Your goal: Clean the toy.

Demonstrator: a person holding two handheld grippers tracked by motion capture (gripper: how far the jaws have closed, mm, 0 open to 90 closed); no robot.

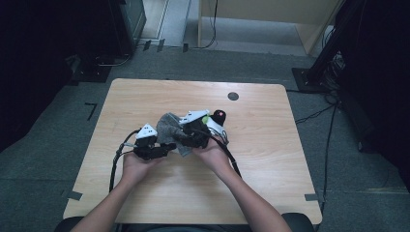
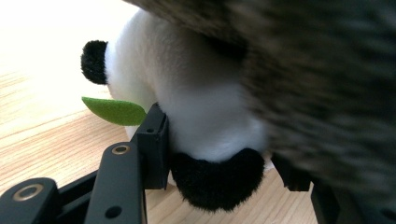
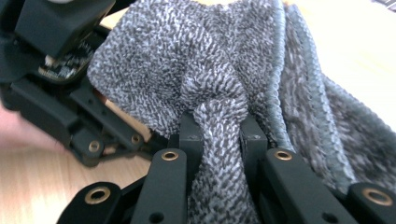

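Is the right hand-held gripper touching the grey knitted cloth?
Touching. The right gripper view shows the right hand-held gripper with both black jaws pinching a bunched fold of the grey knitted cloth.

Grey cloth (image 2: pixel 322 93) blurred, hides left claw's right jaw & panda toy (image 2: pixel 196 107) top.

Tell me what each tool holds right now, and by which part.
The right tool is shut on a bunched fold of the grey knitted cloth. The left tool has a plush panda between its jaws, at a black paw; whether the pads press cannot be told.
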